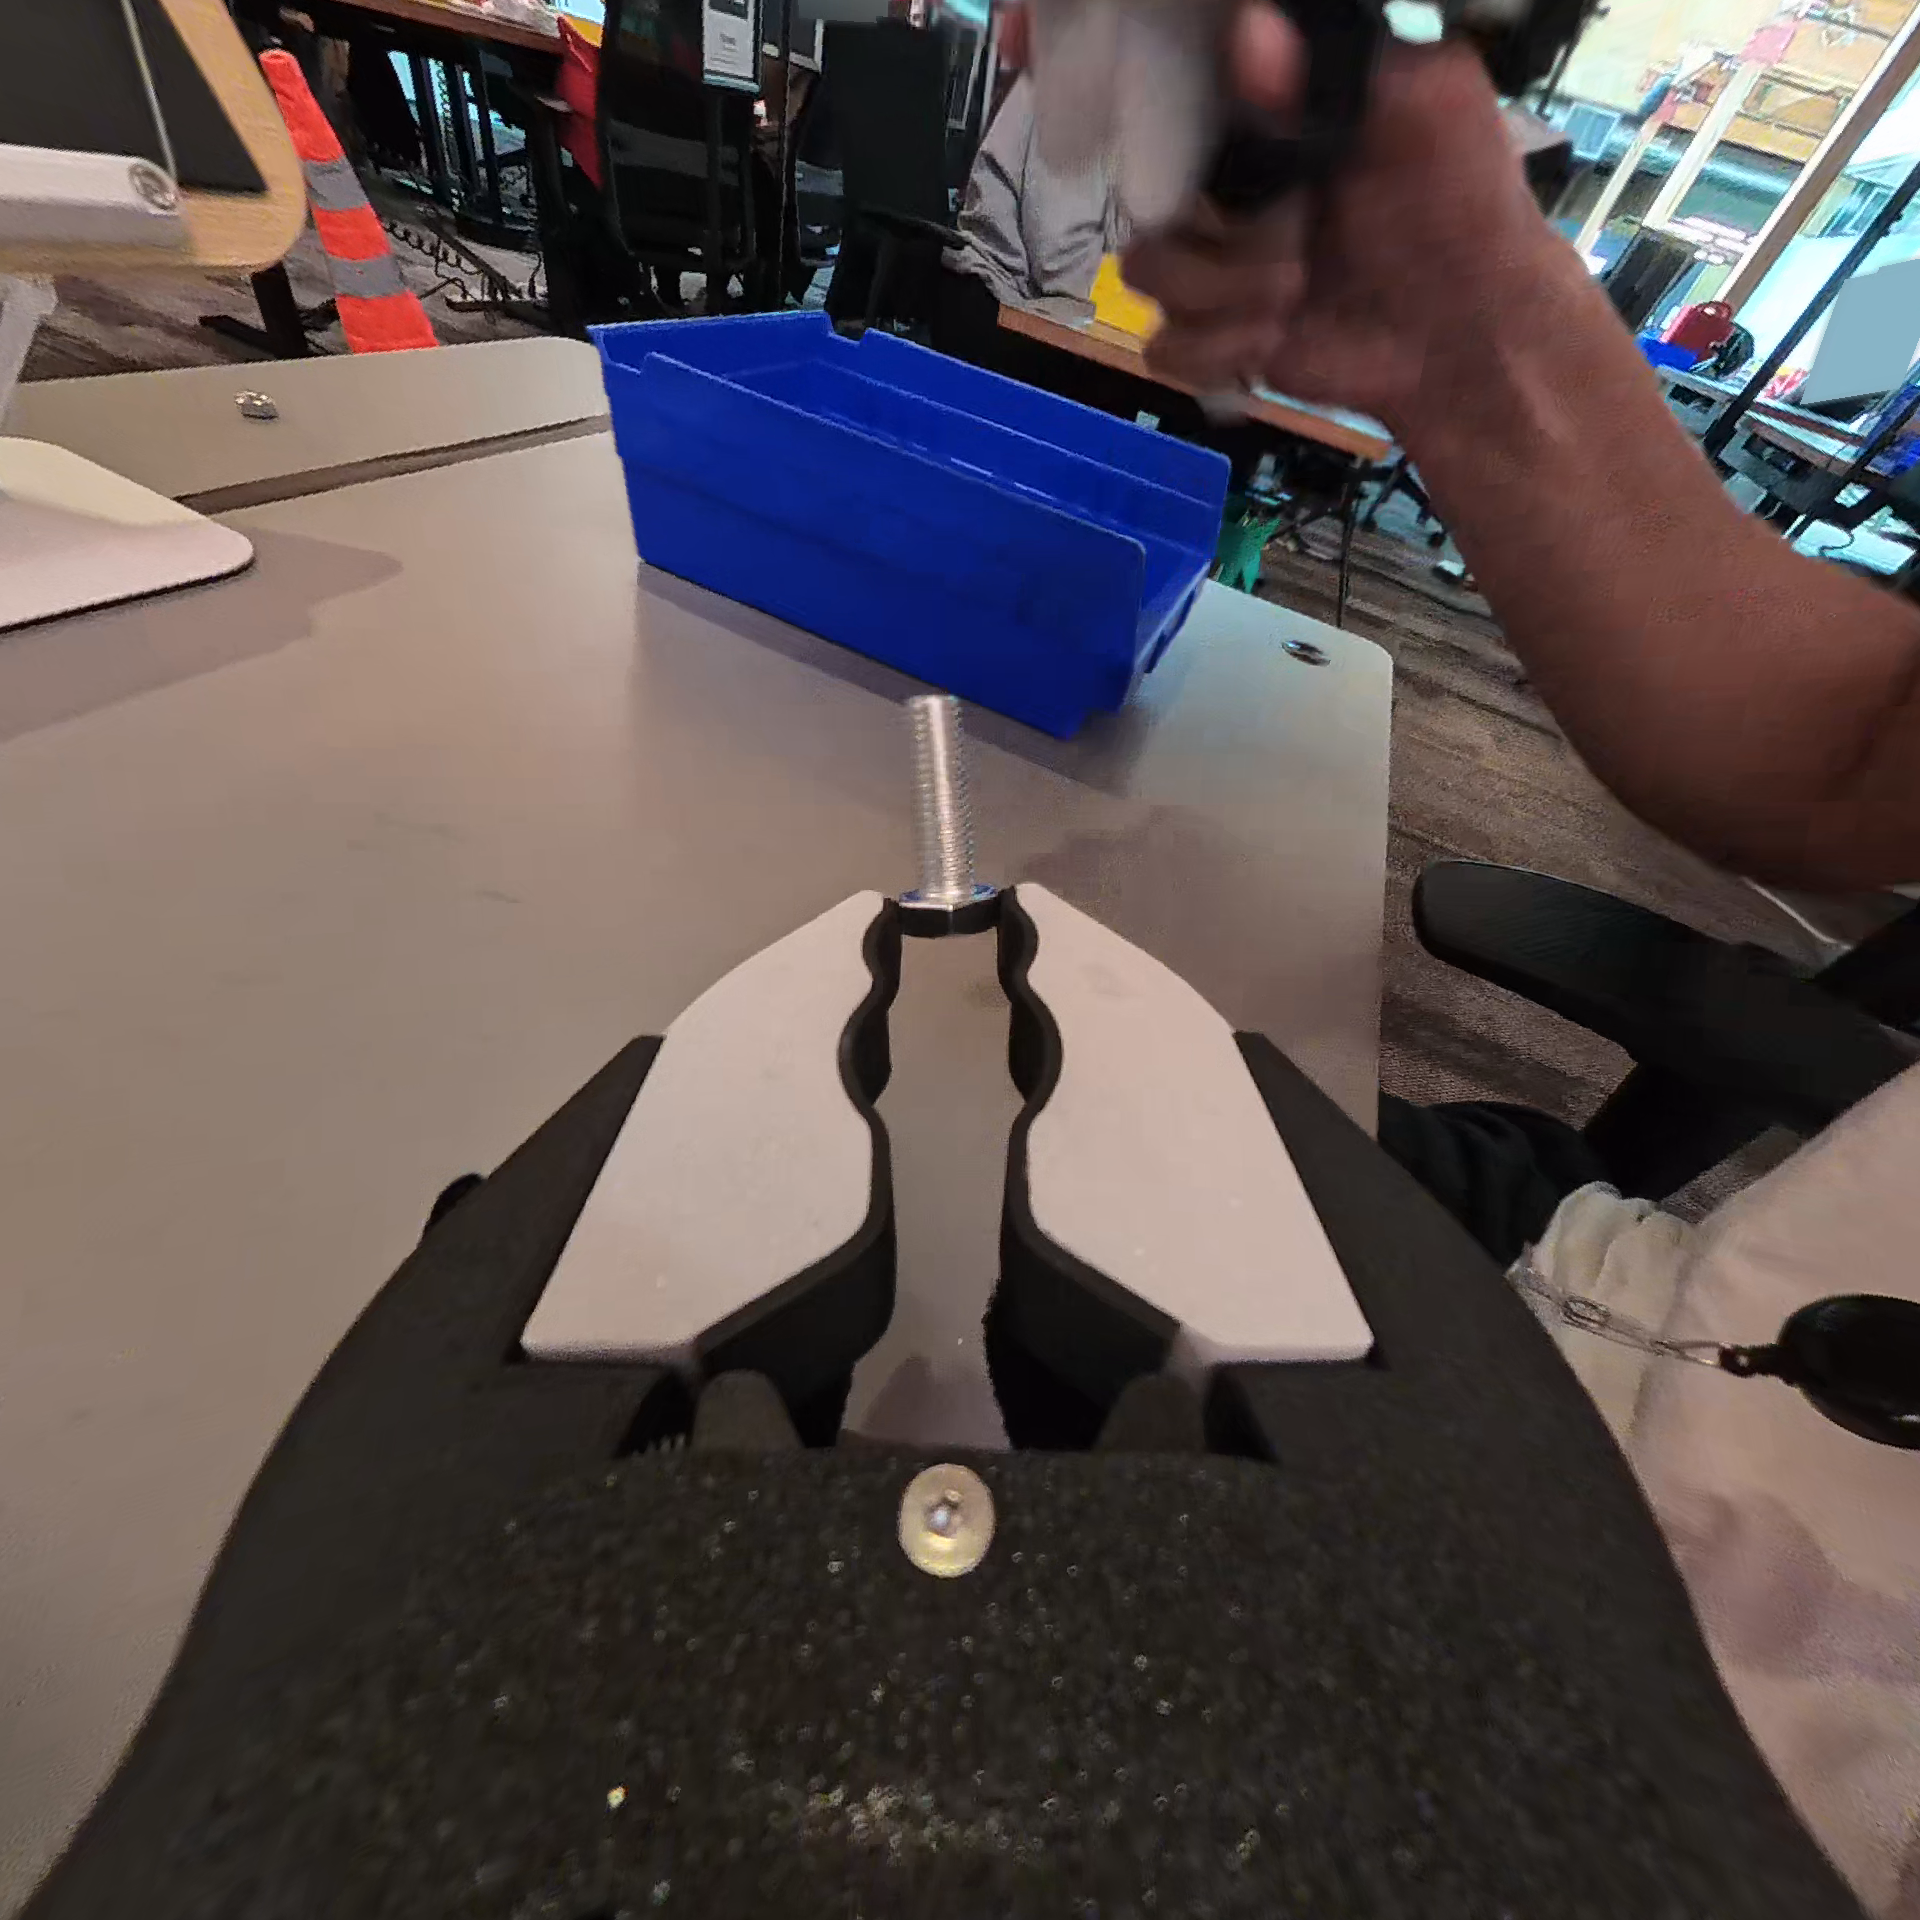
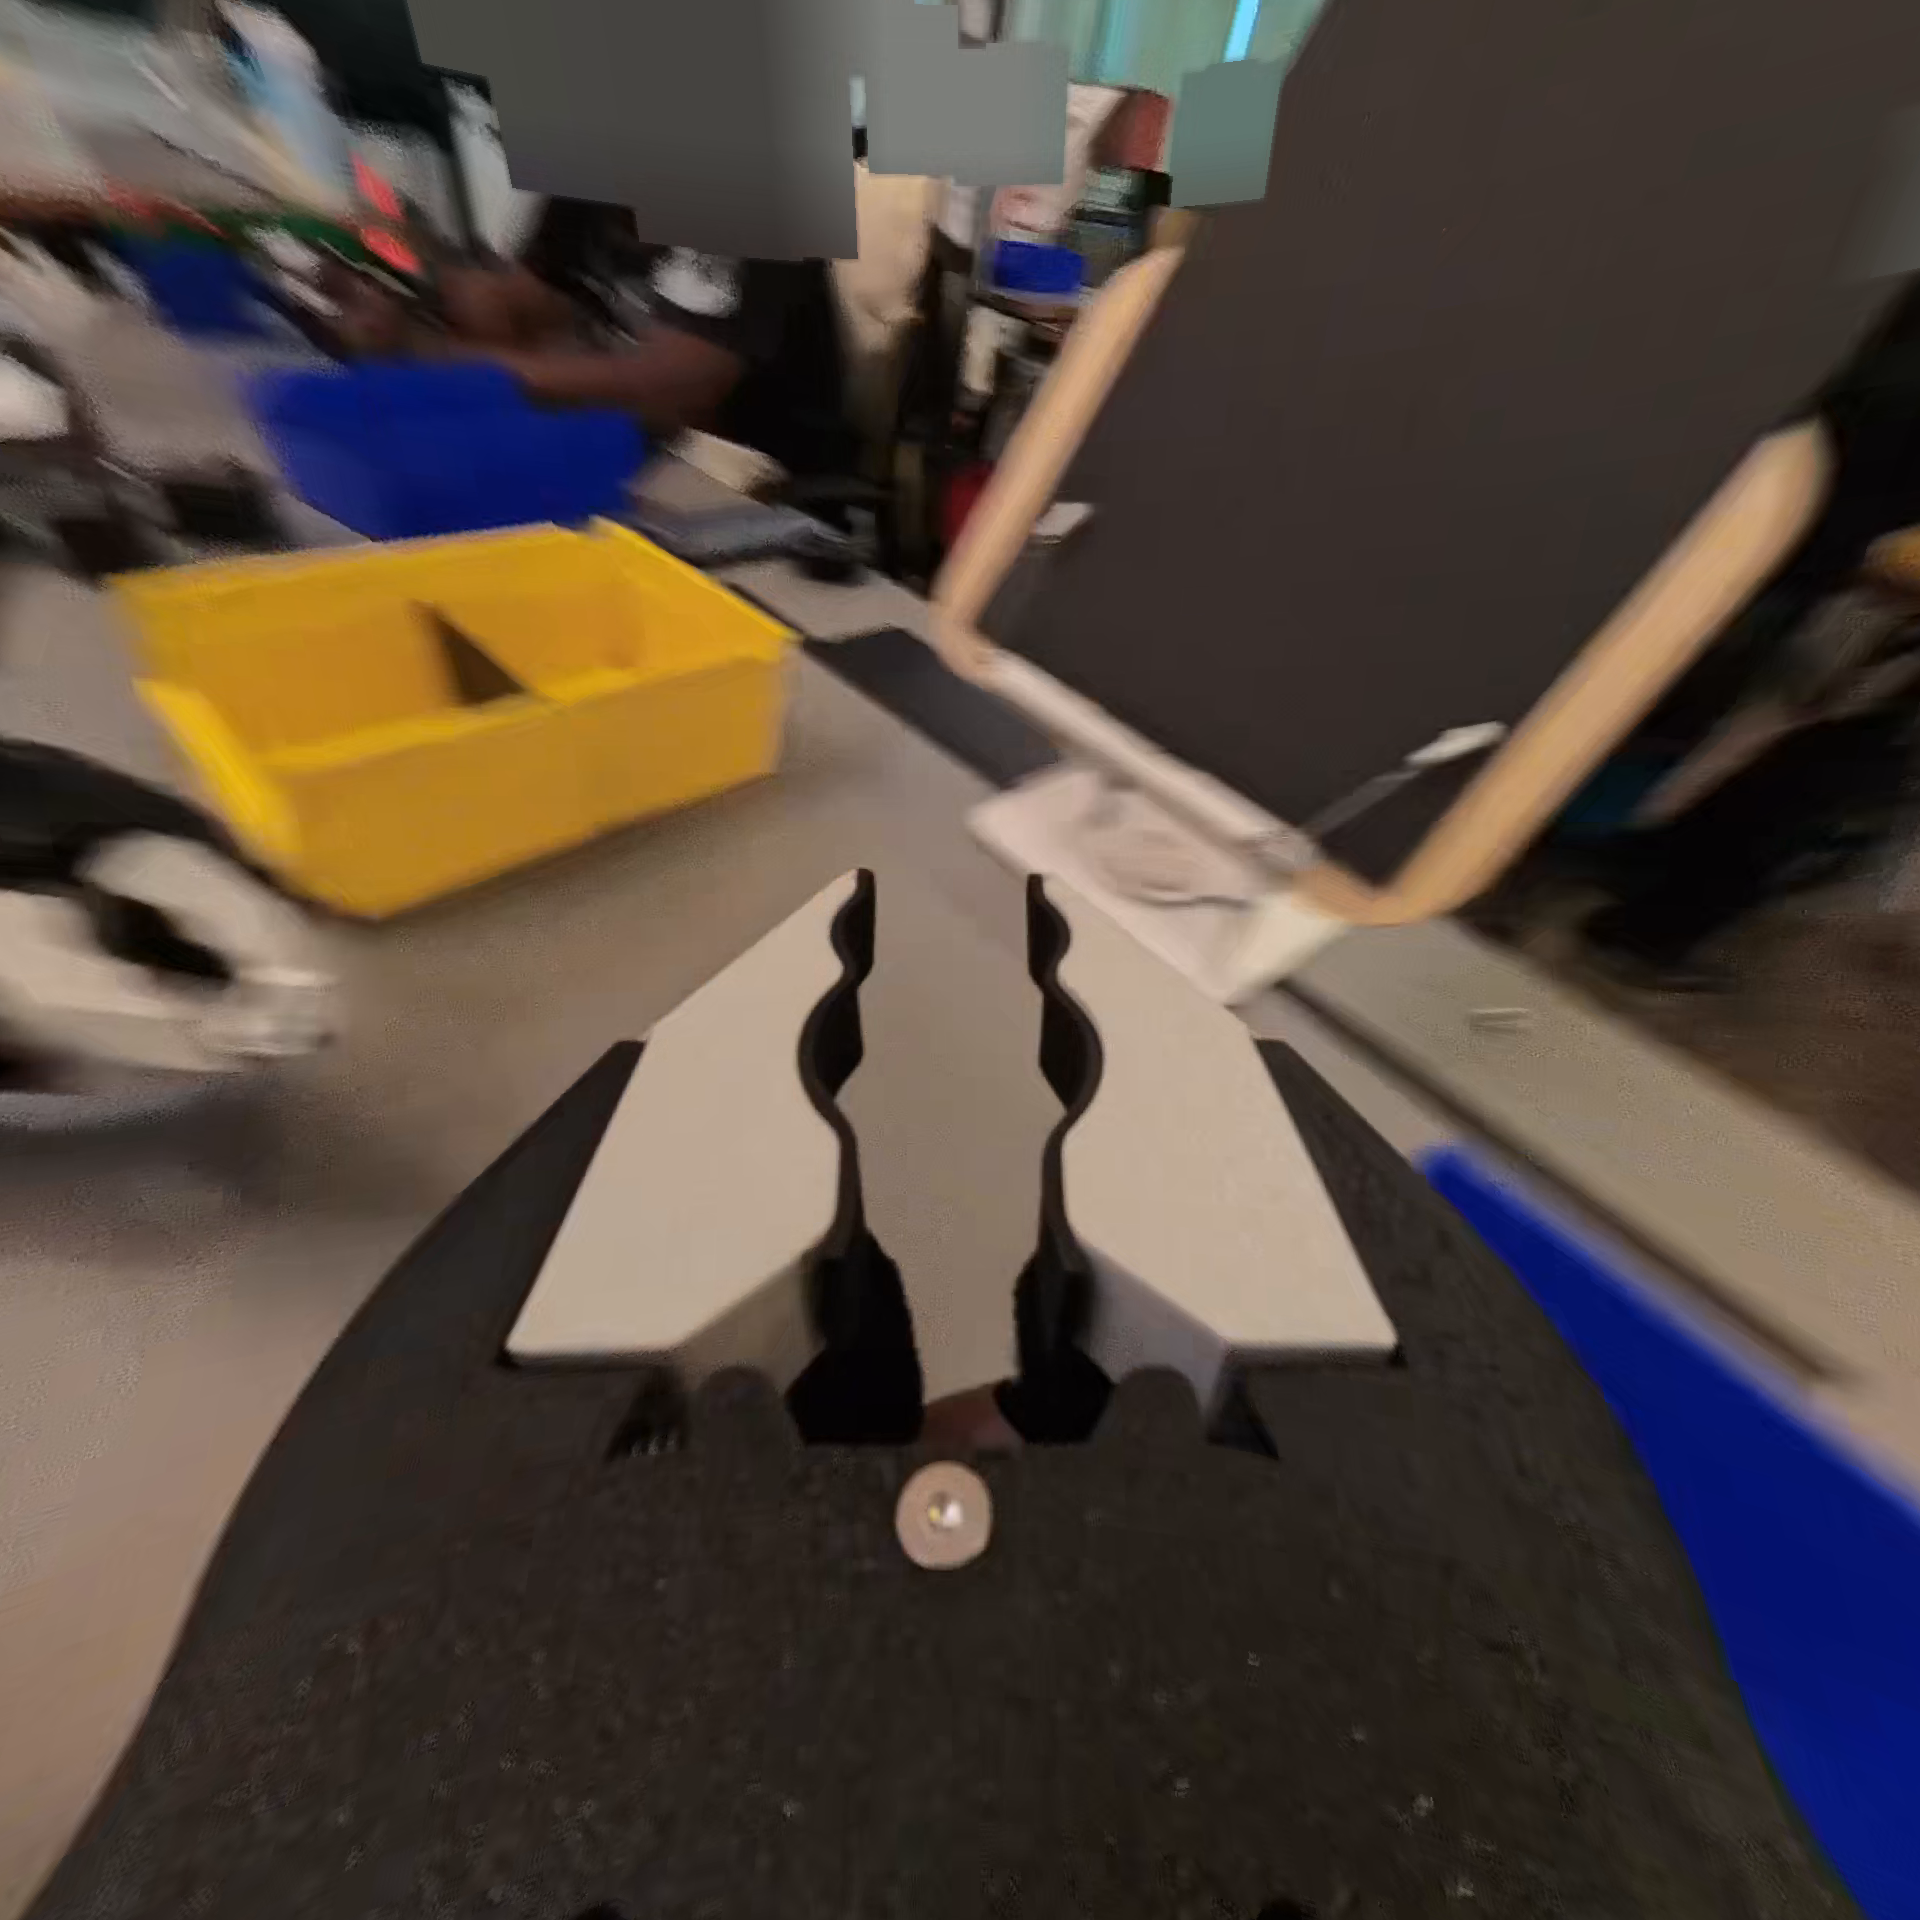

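Note:
My left gripper point(image 1: 948, 914) is shut on the hex head of a silver bolt point(image 1: 933, 800), whose threaded shank points away from me over the grey table point(image 1: 416, 831). A blue bin point(image 1: 904, 520) stands just beyond the bolt. The person's other hand and forearm point(image 1: 1507, 416) hold the right gripper, blurred, high at the upper right. In the right wrist view my right gripper point(image 2: 948, 904) is open and empty above the table, with a yellow bin point(image 2: 457, 717) ahead to the left. That view is motion-blurred.
A small nut point(image 1: 256, 403) lies on the far left table. A white monitor base point(image 1: 94, 530) and an orange cone point(image 1: 348, 229) are at left. A black chair point(image 1: 1662, 987) sits off the right edge. A dark wood-edged panel point(image 2: 1403, 468) stands at right. My hands' fingertips stand some 25 cm from each other.

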`<move>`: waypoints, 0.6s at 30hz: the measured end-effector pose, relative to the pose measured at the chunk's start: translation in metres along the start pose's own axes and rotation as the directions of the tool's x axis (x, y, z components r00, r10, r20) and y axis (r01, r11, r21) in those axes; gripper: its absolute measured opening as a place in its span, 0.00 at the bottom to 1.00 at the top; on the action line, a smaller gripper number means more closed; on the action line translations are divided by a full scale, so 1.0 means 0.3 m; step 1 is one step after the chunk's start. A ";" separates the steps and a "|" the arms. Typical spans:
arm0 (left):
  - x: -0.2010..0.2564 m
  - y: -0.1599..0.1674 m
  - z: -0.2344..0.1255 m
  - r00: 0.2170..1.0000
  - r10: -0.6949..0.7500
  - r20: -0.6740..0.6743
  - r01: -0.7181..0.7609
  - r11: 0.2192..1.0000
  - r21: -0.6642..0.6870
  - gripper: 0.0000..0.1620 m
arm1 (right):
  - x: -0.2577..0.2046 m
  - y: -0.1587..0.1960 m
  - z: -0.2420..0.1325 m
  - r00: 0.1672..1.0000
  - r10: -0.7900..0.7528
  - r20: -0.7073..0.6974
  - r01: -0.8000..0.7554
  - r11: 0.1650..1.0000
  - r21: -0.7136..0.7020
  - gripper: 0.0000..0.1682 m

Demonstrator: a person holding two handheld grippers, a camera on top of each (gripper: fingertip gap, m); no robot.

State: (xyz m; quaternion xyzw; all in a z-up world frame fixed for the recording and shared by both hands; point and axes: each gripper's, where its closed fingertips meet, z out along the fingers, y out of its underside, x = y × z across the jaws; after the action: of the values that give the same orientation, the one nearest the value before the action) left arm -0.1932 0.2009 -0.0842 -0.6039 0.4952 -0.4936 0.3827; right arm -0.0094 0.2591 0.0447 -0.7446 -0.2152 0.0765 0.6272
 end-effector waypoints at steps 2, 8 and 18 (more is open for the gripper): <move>-0.005 0.005 0.005 1.000 -0.007 -0.006 0.007 1.000 -0.004 0.11 | 0.275 0.050 0.054 0.991 -0.123 -0.047 0.115 0.981 -0.154 0.17; 0.003 0.018 0.025 0.999 0.023 -0.026 -0.024 0.999 -0.042 0.11 | 0.836 0.369 0.392 0.975 0.187 0.121 -0.102 0.860 -0.501 0.24; 0.013 0.000 0.053 0.989 -0.057 -0.137 0.055 0.998 -0.015 0.11 | 1.139 0.726 0.830 0.942 0.315 -0.116 -0.312 0.698 -0.645 0.24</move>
State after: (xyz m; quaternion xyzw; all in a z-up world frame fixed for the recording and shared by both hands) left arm -0.1775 0.1967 -0.0869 -0.5844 0.5058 -0.5417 0.3304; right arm 0.2499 0.5996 -0.1629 -0.9418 -0.0994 0.1032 0.3041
